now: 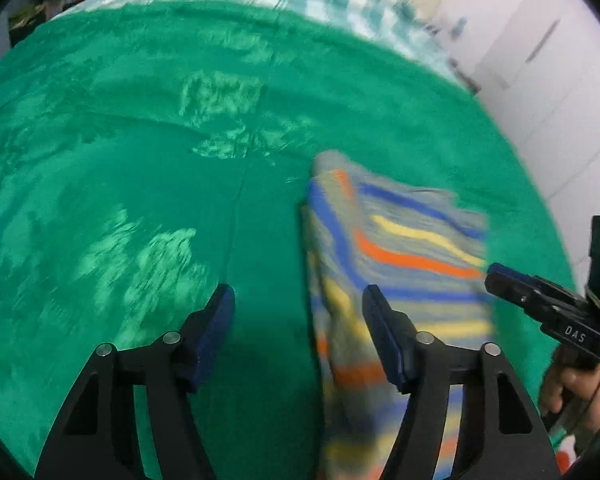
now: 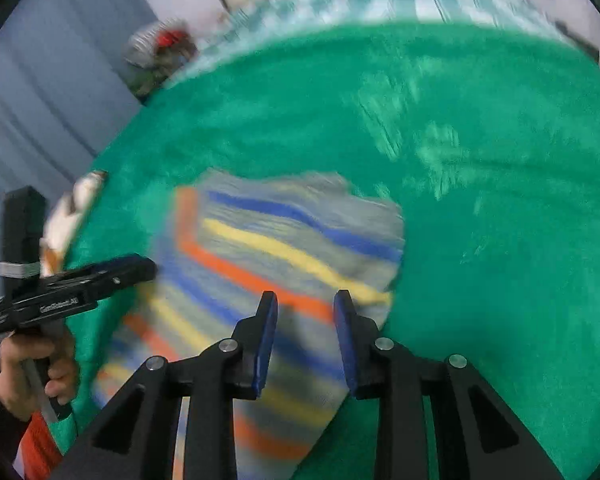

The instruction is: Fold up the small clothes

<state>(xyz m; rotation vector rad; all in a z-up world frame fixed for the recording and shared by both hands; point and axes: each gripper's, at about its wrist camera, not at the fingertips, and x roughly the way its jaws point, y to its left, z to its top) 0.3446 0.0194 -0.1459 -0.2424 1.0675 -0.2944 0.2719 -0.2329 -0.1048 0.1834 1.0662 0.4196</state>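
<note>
Striped garment [image 1: 400,248] on green blanket [image 1: 140,200], at two o'clock of spread-apart left tool [image 1: 298,300], under unclamped right tool [image 2: 305,300].

Bright, even light; motion blur, fisheye-warped edges.

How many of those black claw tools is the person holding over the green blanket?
2. The left claw hangs open beside the striped garment's left edge; the right claw hovers over the garment's right part. Neither grips the cloth.
</note>
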